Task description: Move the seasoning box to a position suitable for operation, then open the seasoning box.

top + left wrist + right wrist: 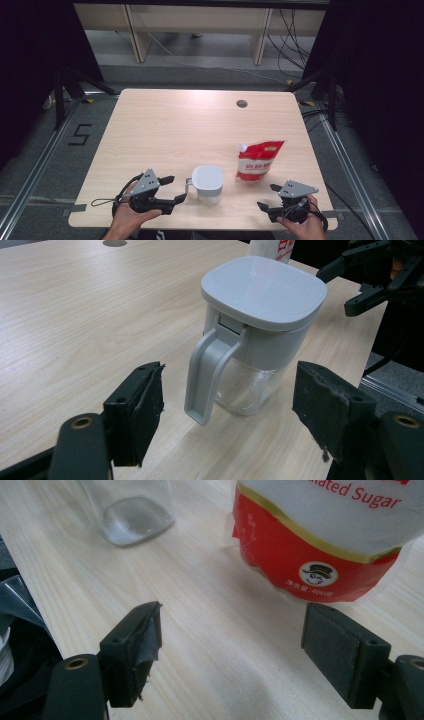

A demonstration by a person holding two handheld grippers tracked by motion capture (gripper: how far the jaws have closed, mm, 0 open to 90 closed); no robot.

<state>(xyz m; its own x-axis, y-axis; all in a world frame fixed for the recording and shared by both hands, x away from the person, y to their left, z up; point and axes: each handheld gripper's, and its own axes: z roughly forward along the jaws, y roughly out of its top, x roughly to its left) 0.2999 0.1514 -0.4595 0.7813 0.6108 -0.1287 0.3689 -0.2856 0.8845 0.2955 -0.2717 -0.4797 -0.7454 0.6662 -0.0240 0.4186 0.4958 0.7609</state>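
Observation:
A clear jug with a grey lid and grey handle stands near the table's front edge. In the left gripper view the jug is just beyond my left gripper, its handle pointing toward the wide gap between the jaws without touching them. My left gripper is open, just left of the jug. A red and white sugar pouch stands to the right of the jug. My right gripper is open and holds nothing, a little in front of the pouch. The jug's glass base sits off to the left.
The light wooden table has a round cable hole at the back right. Black curtains and metal floor rails flank the table. My right gripper appears beyond the jug in the left gripper view.

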